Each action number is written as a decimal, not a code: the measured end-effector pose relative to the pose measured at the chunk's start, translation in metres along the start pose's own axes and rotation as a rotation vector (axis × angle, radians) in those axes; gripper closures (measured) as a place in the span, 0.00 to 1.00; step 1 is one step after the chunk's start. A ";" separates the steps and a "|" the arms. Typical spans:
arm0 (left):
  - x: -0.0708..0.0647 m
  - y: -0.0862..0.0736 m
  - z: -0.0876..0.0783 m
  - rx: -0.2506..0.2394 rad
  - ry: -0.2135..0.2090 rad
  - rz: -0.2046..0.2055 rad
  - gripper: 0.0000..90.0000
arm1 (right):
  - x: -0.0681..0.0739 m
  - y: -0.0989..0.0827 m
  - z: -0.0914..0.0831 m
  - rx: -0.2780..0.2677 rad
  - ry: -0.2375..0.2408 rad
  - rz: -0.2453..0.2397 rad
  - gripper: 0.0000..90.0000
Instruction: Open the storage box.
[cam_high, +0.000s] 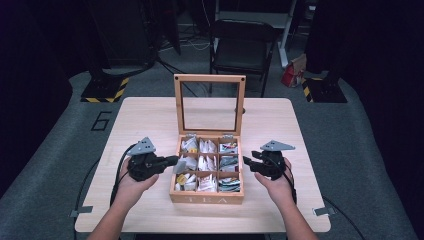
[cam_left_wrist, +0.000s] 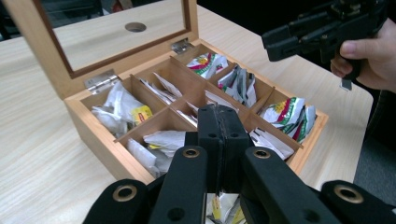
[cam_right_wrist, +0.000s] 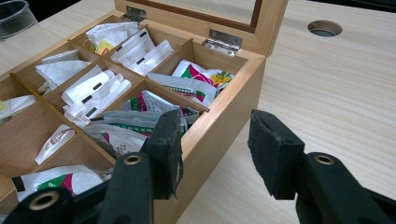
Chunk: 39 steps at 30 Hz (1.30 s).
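High view: the light wooden tea box (cam_high: 207, 196), with nine compartments and its glass-paned lid (cam_high: 209, 78) standing upright, sits mid-desk toward the near edge of the pale wooden desk (cam_high: 150, 115). The left gripper (cam_high: 175, 161) hangs at the box's left wall with its fingers pressed together on a white paper tea packet (cam_high: 179, 166), which is raised just above the left column of compartments. The right gripper (cam_high: 246, 161) hovers just beside the box's right wall, holding nothing. By my judgement one packet has been picked out and is not yet set down anywhere. Every compartment holds packets, so the work looks to be at an early stage.

Left gripper view: the left gripper (cam_left_wrist: 222, 126) shows its fingers closed flat against each other. Part of the packet (cam_left_wrist: 224, 206), with yellow print, peeks out below them. Beyond the box (cam_left_wrist: 93, 126), the right gripper (cam_left_wrist: 275, 42) is seen from the front.

Right gripper view: the right gripper (cam_right_wrist: 219, 151) has its fingers partly open and empty, one over the box's (cam_right_wrist: 219, 126) rim and one over bare desk. This view alone makes the green-and-red printed packets readable in close detail.
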<state>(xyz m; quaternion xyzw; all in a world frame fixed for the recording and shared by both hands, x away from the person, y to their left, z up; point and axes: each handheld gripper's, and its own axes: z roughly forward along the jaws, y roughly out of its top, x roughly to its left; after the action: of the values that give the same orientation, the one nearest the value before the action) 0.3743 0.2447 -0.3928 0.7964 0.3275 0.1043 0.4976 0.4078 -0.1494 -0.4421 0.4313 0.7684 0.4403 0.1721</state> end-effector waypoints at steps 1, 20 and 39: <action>0.001 0.000 -0.001 -0.004 0.002 -0.004 1.00 | 0.000 0.000 0.000 0.000 0.000 0.000 0.60; 0.024 0.007 -0.041 -0.086 0.106 -0.061 1.00 | 0.001 -0.001 0.001 0.007 -0.003 -0.011 0.60; 0.046 0.005 -0.065 -0.133 0.235 -0.105 1.00 | 0.002 -0.003 0.001 0.017 -0.009 -0.022 0.59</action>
<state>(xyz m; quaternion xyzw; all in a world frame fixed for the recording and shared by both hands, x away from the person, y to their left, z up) 0.3791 0.3193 -0.3644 0.7258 0.4172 0.1921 0.5122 0.4058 -0.1474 -0.4449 0.4262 0.7761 0.4299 0.1767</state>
